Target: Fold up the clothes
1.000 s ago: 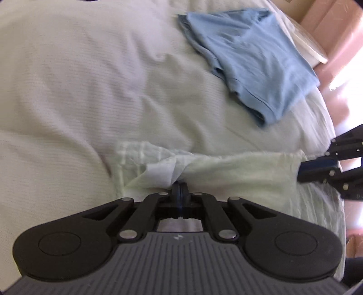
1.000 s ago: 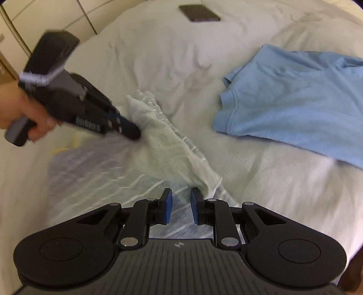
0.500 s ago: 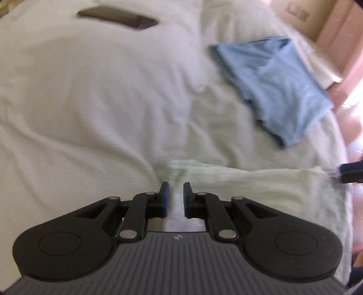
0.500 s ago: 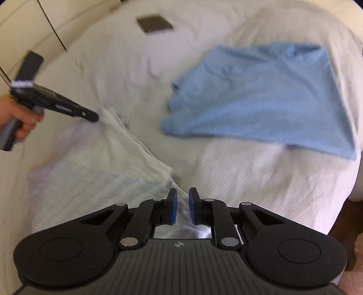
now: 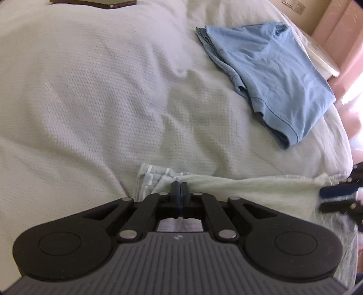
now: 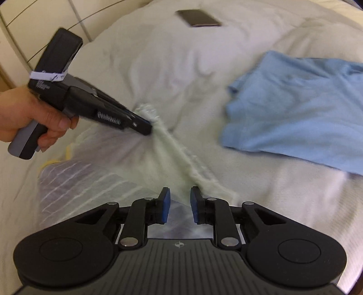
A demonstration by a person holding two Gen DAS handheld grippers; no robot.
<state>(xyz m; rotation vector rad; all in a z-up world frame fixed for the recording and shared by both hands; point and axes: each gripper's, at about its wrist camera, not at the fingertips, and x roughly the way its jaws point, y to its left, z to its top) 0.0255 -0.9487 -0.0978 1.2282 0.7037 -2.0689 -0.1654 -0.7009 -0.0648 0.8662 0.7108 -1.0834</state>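
A pale green cloth (image 5: 249, 188) with a fringed edge lies across the near part of the bed. My left gripper (image 5: 180, 188) is shut on its left end, where the fabric bunches up. In the right wrist view a hand holds that left gripper (image 6: 146, 128) on the pale green cloth (image 6: 158, 163), which runs taut down to my right gripper (image 6: 179, 200). The right gripper is open, its blue pads (image 6: 164, 205) standing either side of the cloth's near corner. It shows blurred as the right gripper (image 5: 338, 197) at the left wrist view's right edge.
A folded blue T-shirt (image 5: 272, 74) (image 6: 295, 113) lies further back on the white bedspread (image 5: 102, 90). A dark phone (image 6: 198, 18) rests near the far end of the bed. Pink boxes (image 5: 340, 34) stand beyond the bed's right side.
The left gripper let go of the cloth half a second ago and has shut on it again. The right gripper's fingers have spread wider. The cloth is now pulled tauter between them.
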